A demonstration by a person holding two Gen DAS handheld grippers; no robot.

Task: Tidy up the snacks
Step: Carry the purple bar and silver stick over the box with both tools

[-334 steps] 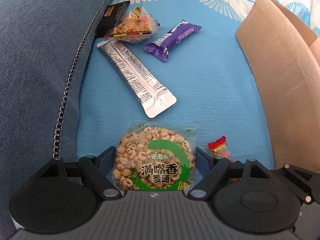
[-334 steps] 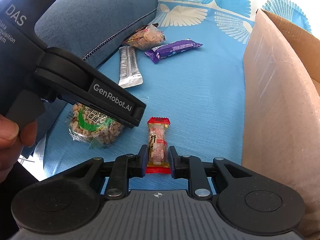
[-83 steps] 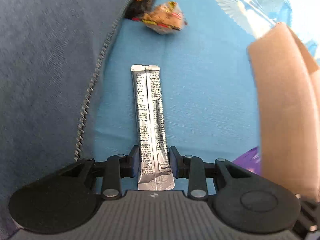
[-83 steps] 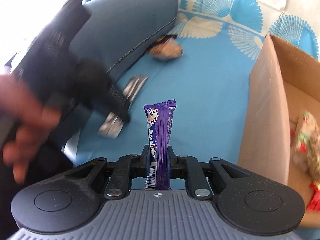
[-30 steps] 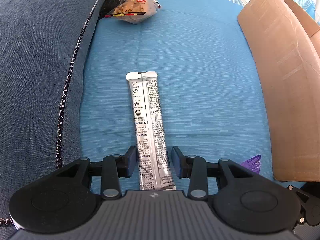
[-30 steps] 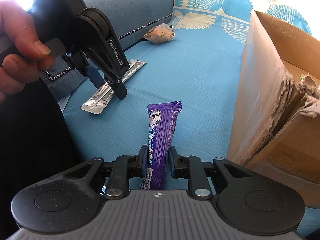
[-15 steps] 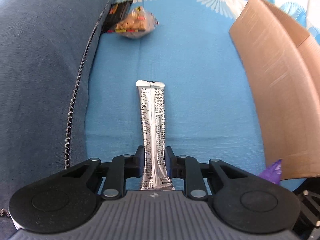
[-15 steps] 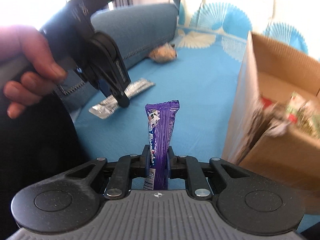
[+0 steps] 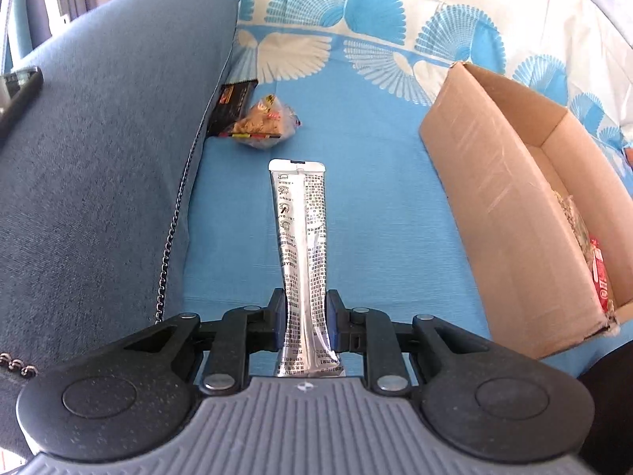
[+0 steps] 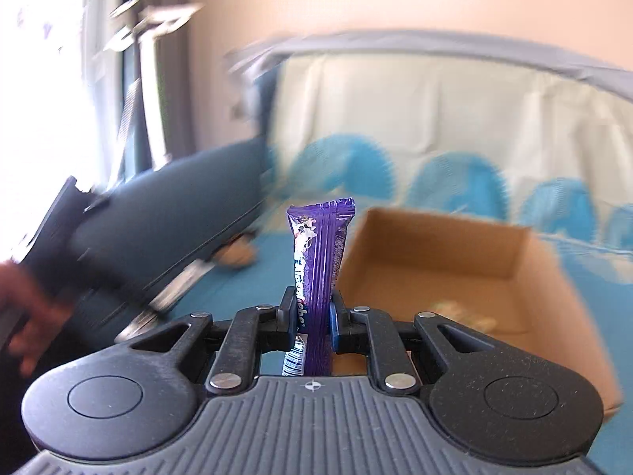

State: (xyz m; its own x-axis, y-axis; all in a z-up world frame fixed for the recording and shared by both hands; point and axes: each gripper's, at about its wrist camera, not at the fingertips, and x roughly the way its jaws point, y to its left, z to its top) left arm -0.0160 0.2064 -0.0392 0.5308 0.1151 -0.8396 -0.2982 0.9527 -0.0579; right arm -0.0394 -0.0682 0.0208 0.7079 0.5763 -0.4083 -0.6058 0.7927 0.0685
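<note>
1. The left tool (image 9: 304,326) is clamped on the near end of a silver sachet (image 9: 302,245), which sticks out forward, lifted above the blue sheet (image 9: 379,206) to the left of the cardboard box (image 9: 498,213).
2. I judge the sachet light and slightly floppy, with slick foil. It pinches narrower between the pads, so a grip by the end seam can work but may let it slide.
3. The right tool (image 10: 312,318) is closed on a purple bar (image 10: 318,269) near its lower end, held upright just in front of the box (image 10: 467,277).
4. The bar looks stiffer, light, in a glossy wrapper. A hard squeeze could crush it.
5. Inside the box lie a puffed-grain pack (image 9: 571,213) and a red sweet (image 9: 599,273).
6. Far left of the box, a peanut bag (image 9: 263,122) and a dark packet (image 9: 231,107) wait against the blue cushion (image 9: 99,158).
</note>
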